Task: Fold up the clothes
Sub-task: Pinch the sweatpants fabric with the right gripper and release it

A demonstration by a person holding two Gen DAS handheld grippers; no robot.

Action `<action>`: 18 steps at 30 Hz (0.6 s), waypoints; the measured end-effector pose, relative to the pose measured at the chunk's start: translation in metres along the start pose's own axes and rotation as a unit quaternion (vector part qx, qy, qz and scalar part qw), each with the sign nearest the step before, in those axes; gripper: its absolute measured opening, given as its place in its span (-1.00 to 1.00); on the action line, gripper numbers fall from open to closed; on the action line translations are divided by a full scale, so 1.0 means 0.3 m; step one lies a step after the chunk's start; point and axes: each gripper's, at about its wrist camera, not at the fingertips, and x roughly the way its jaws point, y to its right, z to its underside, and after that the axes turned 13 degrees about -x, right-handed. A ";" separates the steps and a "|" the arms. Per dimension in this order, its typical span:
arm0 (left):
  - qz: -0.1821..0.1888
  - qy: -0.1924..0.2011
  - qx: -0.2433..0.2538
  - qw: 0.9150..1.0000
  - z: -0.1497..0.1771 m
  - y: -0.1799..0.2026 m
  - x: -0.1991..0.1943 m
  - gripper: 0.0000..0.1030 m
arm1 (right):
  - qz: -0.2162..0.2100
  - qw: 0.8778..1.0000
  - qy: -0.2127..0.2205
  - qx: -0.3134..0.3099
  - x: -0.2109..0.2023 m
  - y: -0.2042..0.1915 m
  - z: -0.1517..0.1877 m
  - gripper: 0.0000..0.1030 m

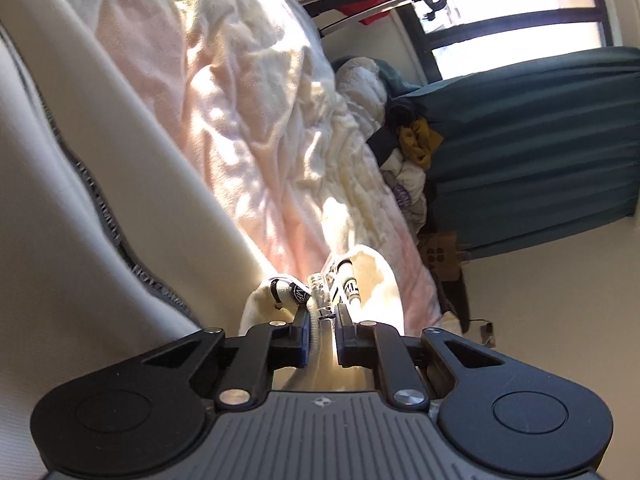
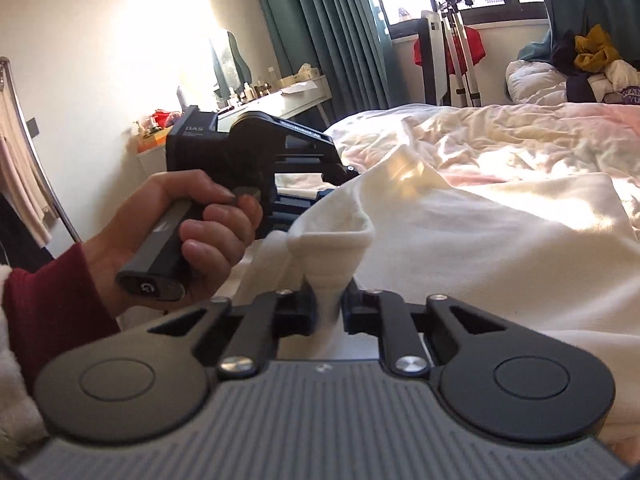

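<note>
Bed (image 2: 520, 148), cream garment (image 2: 460, 240) gripper-pinched

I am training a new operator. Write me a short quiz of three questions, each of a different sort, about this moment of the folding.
1. True or false: the right gripper is shut on a fold of the cream garment.
2. Multiple choice: in the right wrist view, the person's hand holds
A. a hanger
B. the handle of the left gripper
C. the green curtain
3. Fill in: the pile of unfolded clothes at the far end of the bed has a piece of ____ colour on top.

Key
1. True.
2. B.
3. Mustard yellow.
</note>
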 end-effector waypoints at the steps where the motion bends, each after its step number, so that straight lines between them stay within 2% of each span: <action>1: 0.000 0.004 -0.001 1.000 -0.009 -0.001 0.000 -0.78 | -0.003 1.000 0.002 -0.020 -0.005 -0.015 -0.003 -0.78; 6: -0.038 0.012 -0.001 0.999 -0.038 -0.042 0.040 -0.78 | 0.000 0.991 -0.009 -0.136 -0.004 -0.114 0.002 -0.80; 11: -0.036 0.015 0.021 0.999 -0.034 -0.037 0.043 -0.74 | 0.005 0.982 -0.059 -0.178 0.089 -0.148 0.034 -0.80; 12: -0.040 0.021 0.029 0.999 -0.027 -0.029 0.037 -0.64 | 0.004 0.983 -0.065 -0.174 0.098 -0.145 0.042 -0.80; 14: -0.060 0.038 0.056 0.996 -0.004 -0.004 0.010 -0.31 | -0.003 0.986 -0.072 -0.150 0.107 -0.126 0.050 -0.76; 15: -0.077 0.045 0.076 0.993 0.014 0.016 -0.007 -0.08 | -0.009 0.988 -0.075 -0.139 0.108 -0.118 0.051 -0.76; 17: -0.113 0.059 0.119 0.985 0.051 0.058 -0.041 0.01 | -0.023 0.990 -0.072 -0.115 0.094 -0.103 0.047 -0.72; 18: -0.119 0.065 0.123 0.983 0.066 0.073 -0.078 0.07 | -0.030 0.992 -0.071 -0.103 0.087 -0.096 0.044 -0.71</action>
